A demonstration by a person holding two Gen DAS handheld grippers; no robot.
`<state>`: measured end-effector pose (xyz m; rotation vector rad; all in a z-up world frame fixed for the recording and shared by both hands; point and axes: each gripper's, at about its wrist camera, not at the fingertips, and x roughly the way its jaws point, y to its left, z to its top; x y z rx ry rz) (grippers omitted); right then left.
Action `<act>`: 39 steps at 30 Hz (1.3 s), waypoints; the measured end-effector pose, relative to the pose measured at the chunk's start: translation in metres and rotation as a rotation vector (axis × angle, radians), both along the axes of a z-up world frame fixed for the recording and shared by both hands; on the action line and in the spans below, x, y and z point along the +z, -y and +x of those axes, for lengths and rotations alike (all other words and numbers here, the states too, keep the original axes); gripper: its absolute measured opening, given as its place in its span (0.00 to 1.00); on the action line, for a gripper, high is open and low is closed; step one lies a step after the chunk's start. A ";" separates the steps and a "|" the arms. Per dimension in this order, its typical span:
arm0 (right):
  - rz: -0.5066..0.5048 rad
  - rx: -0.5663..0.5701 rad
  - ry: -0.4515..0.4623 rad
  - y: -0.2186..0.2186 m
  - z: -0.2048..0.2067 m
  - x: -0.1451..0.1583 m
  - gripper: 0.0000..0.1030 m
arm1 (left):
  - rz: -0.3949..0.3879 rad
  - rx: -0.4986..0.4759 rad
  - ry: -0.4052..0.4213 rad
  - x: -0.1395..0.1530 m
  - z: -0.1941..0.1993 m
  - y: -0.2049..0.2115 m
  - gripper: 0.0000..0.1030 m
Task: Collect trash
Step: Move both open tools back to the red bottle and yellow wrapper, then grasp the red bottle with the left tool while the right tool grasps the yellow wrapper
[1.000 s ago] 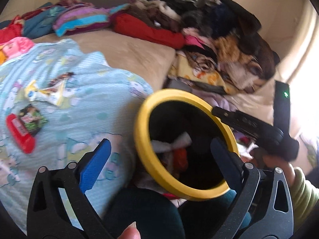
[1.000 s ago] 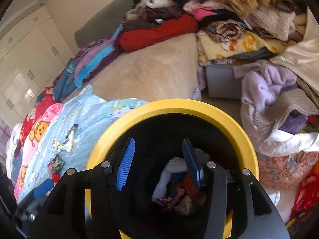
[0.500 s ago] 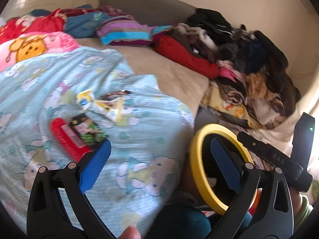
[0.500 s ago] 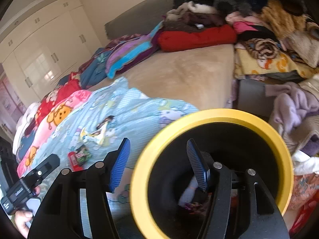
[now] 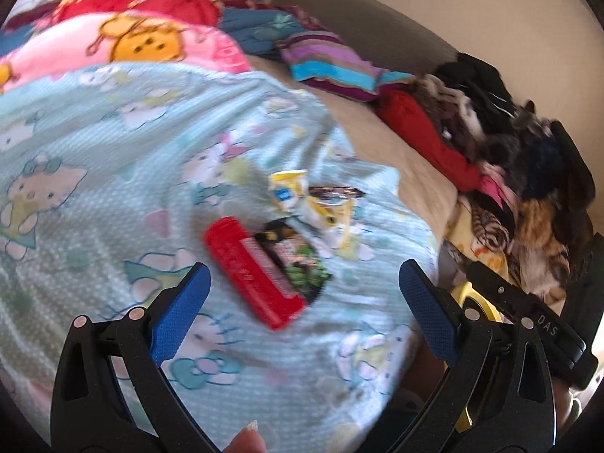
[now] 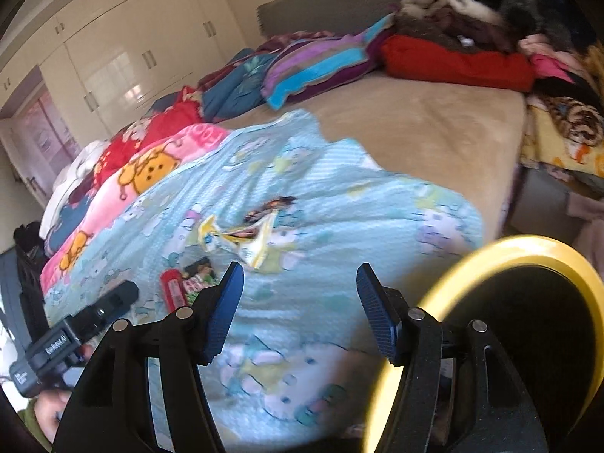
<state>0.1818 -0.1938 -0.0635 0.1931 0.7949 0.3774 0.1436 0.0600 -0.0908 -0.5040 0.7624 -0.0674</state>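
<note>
Left claw (image 5: pixel 302 302): jaws stand wide apart, nothing between the blue pads (image 5: pixel 179 315); it hangs above the light blue cartoon blanket (image 5: pixel 113 188) on the bed (image 6: pixel 415 128). A fingertip (image 5: pixel 245 439) shows at the lower edge of the left view.

Right claw (image 6: pixel 298 309): jaws are opening, nothing between them; its blue pads (image 6: pixel 377 317) are over the same blanket, clear of the trash.

Trash, all lying on the blanket near its middle:
- red pack (image 5: pixel 255 271), flat, lying at a slant, just ahead of the left claw; also seen in the right view (image 6: pixel 173 288)
- dark wrapper (image 5: pixel 298 256) with green and pink print, touching the red pack's right side and partly under it
- yellow-white wrapper (image 5: pixel 313 204), crumpled, just beyond the dark one; in the right view (image 6: pixel 241 238) it lies ahead of the right claw
- a small dark wrapper strip (image 5: pixel 334 190) at the yellow-white one's far edge

Bin (image 6: pixel 528 249): black inside with a yellow rim, standing beside the bed at the blanket's right edge, low right in the right view; contents cannot be told. Only a sliver of the rim (image 5: pixel 468 294) shows in the left view, behind the right pad.

Bedding: pink blanket (image 5: pixel 151 45) and red blanket (image 5: pixel 143 0) beyond the blue one. A clothes heap (image 5: pixel 509 143) covers the far right of the bed. White wardrobe (image 6: pixel 113 45) stands against the far wall
</note>
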 end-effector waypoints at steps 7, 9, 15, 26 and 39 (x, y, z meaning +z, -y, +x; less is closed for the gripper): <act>0.026 0.060 -0.052 -0.039 0.043 -0.014 0.47 | -0.075 0.033 -0.056 -0.021 0.011 -0.023 0.60; 0.033 0.065 -0.074 -0.046 0.054 -0.021 0.45 | -0.108 0.026 -0.072 -0.027 0.016 -0.026 0.56; -0.011 0.071 -0.146 -0.072 0.089 -0.046 0.36 | -0.146 0.021 -0.116 -0.044 0.024 -0.027 0.46; 0.085 0.129 -0.263 -0.091 0.115 -0.083 0.20 | -0.177 0.009 -0.148 -0.065 0.032 -0.030 0.42; 0.064 0.065 -0.066 -0.045 0.036 -0.036 0.08 | -0.216 0.005 -0.161 -0.070 0.043 -0.030 0.34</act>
